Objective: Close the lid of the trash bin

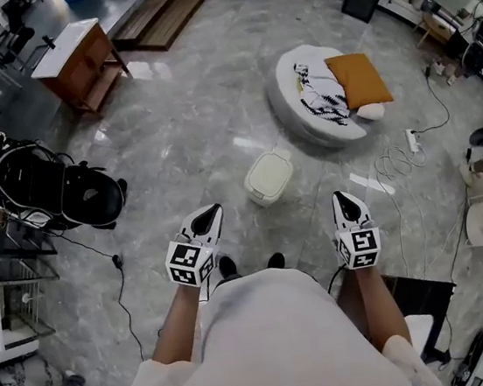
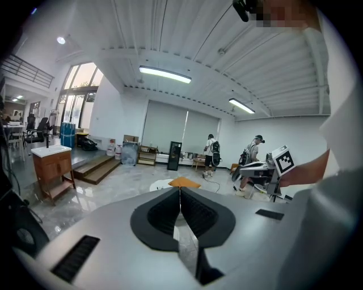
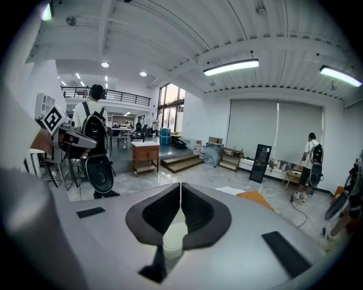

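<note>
Both my left gripper [image 1: 214, 208] and right gripper [image 1: 339, 193] sit clamped on nothing, clear of the squat cream plastic trash bin [image 1: 268, 178], whose lid looks down already, so I'd just withdraw.

The floor [image 1: 188, 124] is glossy polished grey stone mirroring the lights, the trash bin [image 1: 268, 178] at centre looks smooth cream plastic, the cushion [image 1: 357, 78] at upper right matt orange cloth, the cabinet [image 1: 88, 68] at upper left brown wood.

A large open studio hall had a polished stone floor [image 1: 195, 105], ceiling strip lights [image 3: 231, 67], trailing cables [image 1: 394, 161] and a round floor bed [image 1: 281, 85].
</note>
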`<action>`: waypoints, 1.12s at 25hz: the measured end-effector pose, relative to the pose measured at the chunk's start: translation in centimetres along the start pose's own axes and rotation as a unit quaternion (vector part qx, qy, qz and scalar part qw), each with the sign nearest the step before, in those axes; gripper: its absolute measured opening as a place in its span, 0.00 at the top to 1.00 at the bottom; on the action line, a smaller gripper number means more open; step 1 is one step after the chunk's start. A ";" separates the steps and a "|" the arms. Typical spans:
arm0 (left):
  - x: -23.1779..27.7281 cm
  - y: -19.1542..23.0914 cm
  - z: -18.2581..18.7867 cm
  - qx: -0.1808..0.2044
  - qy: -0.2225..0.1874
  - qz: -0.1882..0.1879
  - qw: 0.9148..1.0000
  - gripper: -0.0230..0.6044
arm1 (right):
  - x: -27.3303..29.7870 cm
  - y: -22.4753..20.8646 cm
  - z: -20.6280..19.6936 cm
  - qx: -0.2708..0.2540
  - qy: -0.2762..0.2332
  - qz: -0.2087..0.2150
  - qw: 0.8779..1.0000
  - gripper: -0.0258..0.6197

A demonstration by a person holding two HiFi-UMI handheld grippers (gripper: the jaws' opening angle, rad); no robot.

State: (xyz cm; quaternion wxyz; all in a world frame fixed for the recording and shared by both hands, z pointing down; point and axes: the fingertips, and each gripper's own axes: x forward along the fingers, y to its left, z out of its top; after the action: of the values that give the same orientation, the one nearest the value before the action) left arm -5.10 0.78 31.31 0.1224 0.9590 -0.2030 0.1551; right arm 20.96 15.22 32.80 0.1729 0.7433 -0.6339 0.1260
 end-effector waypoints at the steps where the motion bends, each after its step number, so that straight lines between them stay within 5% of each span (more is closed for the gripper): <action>1: -0.1 0.3 0.2 0.002 -0.002 -0.002 1.000 0.93 | -0.1 0.1 0.3 0.000 -0.004 -0.002 1.000 0.91; 28: 0.0 1.7 2.1 0.000 -0.026 -0.023 0.999 0.93 | -1.1 1.1 2.6 -0.004 -0.019 -0.023 1.000 0.91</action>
State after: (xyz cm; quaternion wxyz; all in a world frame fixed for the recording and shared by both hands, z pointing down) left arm -5.37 -1.37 29.69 0.1202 0.9672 -0.1843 0.1272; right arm 19.64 15.01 30.10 0.1664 0.7591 -0.6204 0.1056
